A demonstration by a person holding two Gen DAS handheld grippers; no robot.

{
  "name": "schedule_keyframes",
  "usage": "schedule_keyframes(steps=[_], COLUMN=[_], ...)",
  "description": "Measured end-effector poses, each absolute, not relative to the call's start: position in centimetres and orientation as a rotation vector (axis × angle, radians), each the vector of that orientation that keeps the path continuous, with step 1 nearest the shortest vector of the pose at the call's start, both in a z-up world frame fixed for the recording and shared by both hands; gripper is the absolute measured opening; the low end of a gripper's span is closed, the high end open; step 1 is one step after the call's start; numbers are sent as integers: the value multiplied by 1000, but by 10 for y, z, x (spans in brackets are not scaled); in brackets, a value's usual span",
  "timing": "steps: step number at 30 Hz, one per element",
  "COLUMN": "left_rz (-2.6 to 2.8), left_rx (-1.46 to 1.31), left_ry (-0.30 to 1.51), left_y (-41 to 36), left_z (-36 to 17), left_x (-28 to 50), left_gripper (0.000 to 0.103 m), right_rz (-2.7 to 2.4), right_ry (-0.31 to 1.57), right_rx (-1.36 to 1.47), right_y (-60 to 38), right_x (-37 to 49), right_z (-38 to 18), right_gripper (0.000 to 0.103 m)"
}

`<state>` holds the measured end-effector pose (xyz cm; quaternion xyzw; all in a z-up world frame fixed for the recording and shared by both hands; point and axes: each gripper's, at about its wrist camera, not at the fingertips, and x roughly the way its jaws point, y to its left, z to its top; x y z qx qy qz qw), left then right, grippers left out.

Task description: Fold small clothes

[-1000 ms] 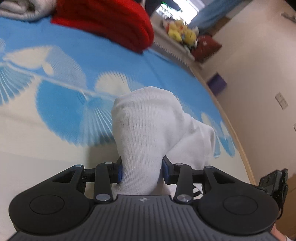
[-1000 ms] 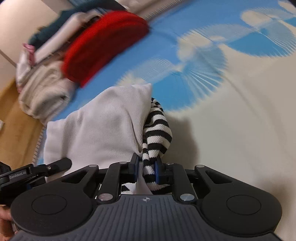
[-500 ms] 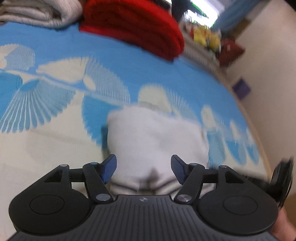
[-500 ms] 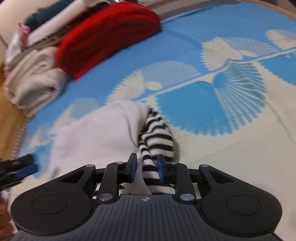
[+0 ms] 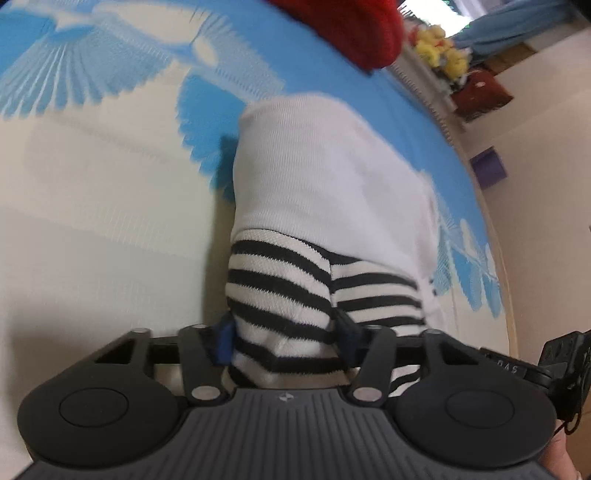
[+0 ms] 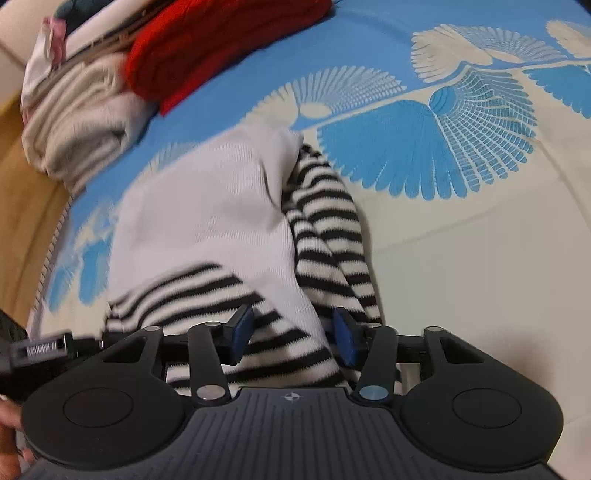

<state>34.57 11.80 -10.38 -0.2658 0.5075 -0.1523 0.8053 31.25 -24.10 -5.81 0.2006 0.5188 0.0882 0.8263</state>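
Left gripper (image 5: 282, 338): jaws were closing, blue pads set against both flanks of the striped cuff (image 5: 280, 295) of the garment, which bulged between them. I read that as a grasp on the striped cuff. Just beyond the pads, the cuff ran into the white body (image 5: 325, 173) of the same small garment, lying away from the jaws on the bedspread (image 5: 96, 206). Far beyond the jaws, a red folded knit (image 5: 354, 29); to their far right, yellow plush toys (image 5: 443, 55) on a ledge and a purple box (image 5: 488, 168) by the wall. The other gripper's edge showed at the far right.

Right gripper (image 6: 291, 338): jaws were opening, pads standing clear of the cloth on both sides, with white and striped fabric lying between them, not pinched. Ahead of the jaws, the white body (image 6: 207, 221) spread leftward; a striped sleeve (image 6: 328, 229) ran forward along its right edge. Further out, the blue-and-cream fan-patterned bedspread (image 6: 461, 258). Beyond and left of the jaws, the red folded knit (image 6: 221, 40) beside a beige folded pile (image 6: 81, 118). Motion blur softened the left part.
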Motion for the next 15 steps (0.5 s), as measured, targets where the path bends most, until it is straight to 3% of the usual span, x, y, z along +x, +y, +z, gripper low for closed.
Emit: schedule_keyframes(steps=[1,2,5,10,13,15], left_rz=[-322,-318,-282,-324,-342,-352], left_rx=[-569,-562,-507,-411,-262,-304], left_ry=[1048,1029,1096,1053,1130,1135], left_y=[121,123,120,120,109,112], left_z=[-100,-97,-98,-66,-82,-89], left_x=[346,345,342,324,316,317], left_gripper=[53,53,67,66,63,59], right_rz=[196,197,211,180,185,182], right_ry=[1101,1089,1037,1078,1088,1085], right_rx=[428,439,471,418,425,404], right_y=[-240,-240,-240,-240,-242,-242], right_x=[311,310,307,309,311,311], right_z=[-59,-57,-48,-53,-53,-54], right_gripper=[15,10,10,10,10,9])
